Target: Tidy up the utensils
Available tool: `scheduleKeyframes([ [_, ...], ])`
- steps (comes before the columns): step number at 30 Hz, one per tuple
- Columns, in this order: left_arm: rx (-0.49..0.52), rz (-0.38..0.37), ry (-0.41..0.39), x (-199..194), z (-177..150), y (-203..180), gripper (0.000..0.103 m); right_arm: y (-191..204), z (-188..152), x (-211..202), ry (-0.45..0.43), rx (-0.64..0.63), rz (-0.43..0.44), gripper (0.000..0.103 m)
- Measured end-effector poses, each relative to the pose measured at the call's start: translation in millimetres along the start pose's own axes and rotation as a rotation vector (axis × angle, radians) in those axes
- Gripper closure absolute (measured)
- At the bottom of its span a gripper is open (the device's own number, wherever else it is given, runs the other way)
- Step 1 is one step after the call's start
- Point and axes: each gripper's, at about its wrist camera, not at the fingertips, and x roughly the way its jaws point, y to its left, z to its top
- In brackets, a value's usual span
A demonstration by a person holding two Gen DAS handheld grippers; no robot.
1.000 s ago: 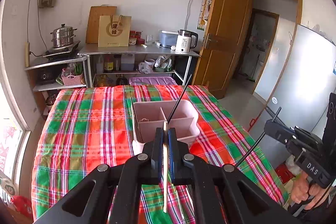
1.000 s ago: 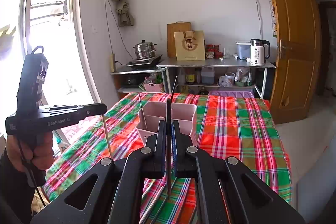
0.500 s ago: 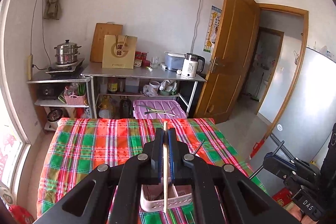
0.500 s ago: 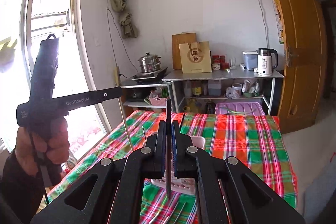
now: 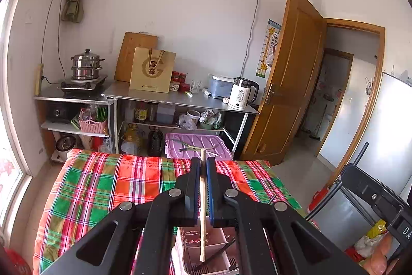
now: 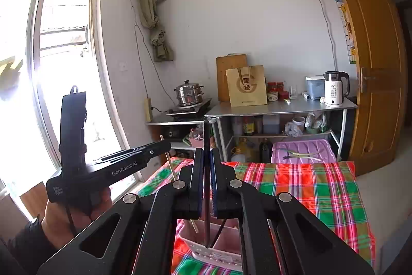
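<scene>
— Chopsticks: status? 
— Left gripper (image 5: 203, 187) pinches a pale wooden chopstick (image 5: 203, 210) upright; right gripper (image 6: 206, 187) pinches a dark chopstick (image 6: 206, 172), also upright.

— Containers? 
— Pink utensil caddy (image 5: 224, 257) at six o'clock below both grippers, on the plaid tablecloth (image 5: 103, 187). It holds a dark utensil (image 5: 219, 253), lying slanted.
</scene>
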Motion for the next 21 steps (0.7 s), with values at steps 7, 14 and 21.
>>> scheduleKeyframes([
  [7, -0.059, -0.014, 0.009, 11, -23, 19, 0.099, -8, -19, 24, 0.040, 0.020, -0.007, 0.098],
  [14, -0.086, -0.025, 0.033, 19, -48, 26, 0.099, -23, -44, 42, 0.101, 0.070, -0.018, 0.098],
  [21, -0.091, -0.013, 0.068, 25, -69, 29, 0.099, -29, -64, 50, 0.155, 0.084, -0.021, 0.098],
])
